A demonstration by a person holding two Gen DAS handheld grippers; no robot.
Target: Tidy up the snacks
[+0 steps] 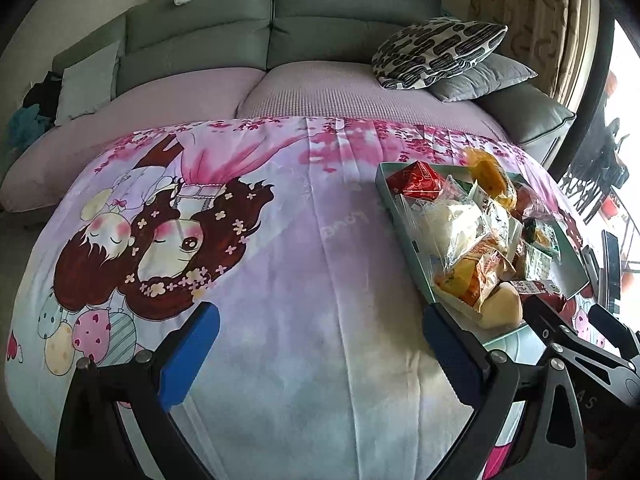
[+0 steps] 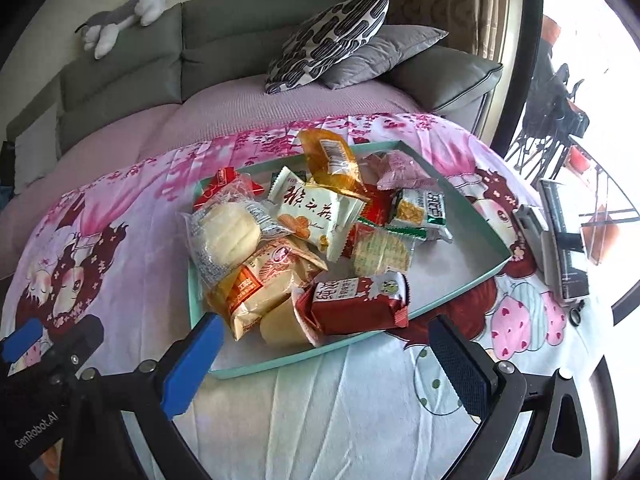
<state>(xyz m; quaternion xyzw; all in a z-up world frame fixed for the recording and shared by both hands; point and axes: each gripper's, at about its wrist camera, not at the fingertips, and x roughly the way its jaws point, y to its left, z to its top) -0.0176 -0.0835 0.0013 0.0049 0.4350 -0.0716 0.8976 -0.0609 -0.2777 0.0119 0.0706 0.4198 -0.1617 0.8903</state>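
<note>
Both sets of jaws stand spread wide and grasp nothing: the left gripper (image 1: 320, 354) hangs over bare cloth, and the right gripper (image 2: 326, 354) hovers at the near edge of the tray, its blue-padded fingers (image 2: 192, 364) straddling the near rim.

Behind everything runs a grey-green upholstered sofa (image 2: 224, 40) with a mauve seat cover, carrying a black-and-white patterned cushion (image 2: 328, 40) leaning on a plain grey cushion (image 2: 384, 54), and a grey and white plush toy (image 2: 124, 16) lying along its backrest.

In front of it a pink and lilac cartoon-printed cloth (image 1: 320, 280) covers the table.

On that cloth, to the right of the left gripper, sits a shallow mint-green rectangular cardboard tray (image 2: 460, 292), and all the snacks lie heaped inside it, crowded toward its left side while the right part of its floor is bare.

Among them: a round white cake in clear wrapping (image 2: 228, 236) at the left, a white packet with red Chinese lettering (image 2: 316, 216) at the middle, an orange foil pouch (image 2: 332, 160) behind it, a dark red wrapped bar (image 2: 360, 304) at the near rim, and just beside that a pale yellow jelly cup (image 2: 280, 320).
</note>
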